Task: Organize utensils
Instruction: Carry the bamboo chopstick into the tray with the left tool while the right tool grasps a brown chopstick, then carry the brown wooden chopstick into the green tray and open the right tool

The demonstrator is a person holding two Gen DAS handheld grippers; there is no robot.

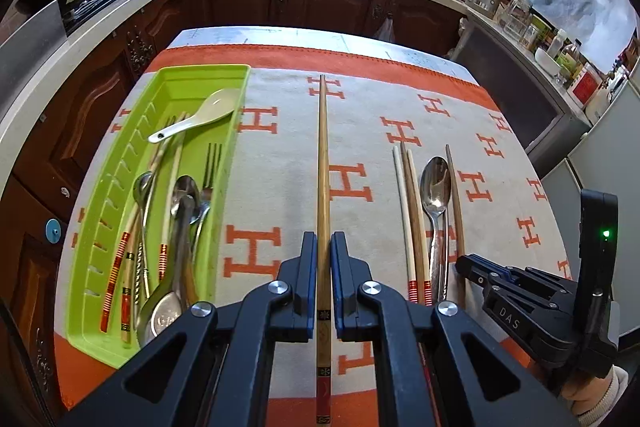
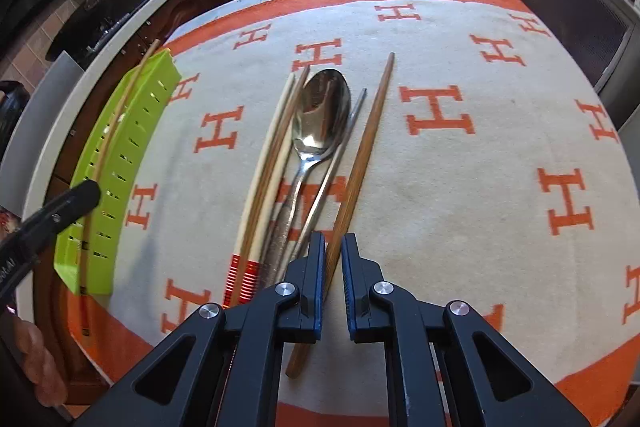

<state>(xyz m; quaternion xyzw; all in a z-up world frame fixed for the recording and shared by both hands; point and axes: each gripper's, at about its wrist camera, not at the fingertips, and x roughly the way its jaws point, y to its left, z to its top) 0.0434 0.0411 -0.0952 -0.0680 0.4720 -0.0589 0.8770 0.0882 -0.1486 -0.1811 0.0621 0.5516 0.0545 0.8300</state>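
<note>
- The left claw [image 1: 323, 259] is clamped on one patterned chopstick [image 1: 322, 163]. The grip sits on the thick, decorated part of the stick, and the thin tip points away from the camera over the tabletop [image 1: 400, 99].
- The stick appears to be raised clear of the cloth. The right wrist view shows it lined up along the green tray [image 2: 120, 163], which suggests transfer to the tray is in progress.
- The green tray lies at the left edge of the tabletop. It already contains a white ceramic spoon [image 1: 196, 117], a fork [image 1: 212, 163], metal spoons and several chopsticks, all laid lengthwise. Lengthwise placement suits the narrow tray.
- The right claw [image 2: 331, 259] has its jaws nearly together around the brown chopstick [image 2: 352, 179], which still lies on the cloth. A small gap shows on one side of the stick, so a firm grip cannot be confirmed.
- The brown chopstick lies at the right edge of the unsorted group. Just beside it are a thin metal chopstick [image 2: 340, 155], a steel spoon [image 2: 322, 111] and two pale chopsticks with red bands [image 2: 264, 179].
- The unsorted items lie side by side and touch in places. Taking the outermost stick first likely reduces the risk of disturbing its neighbours.
</note>
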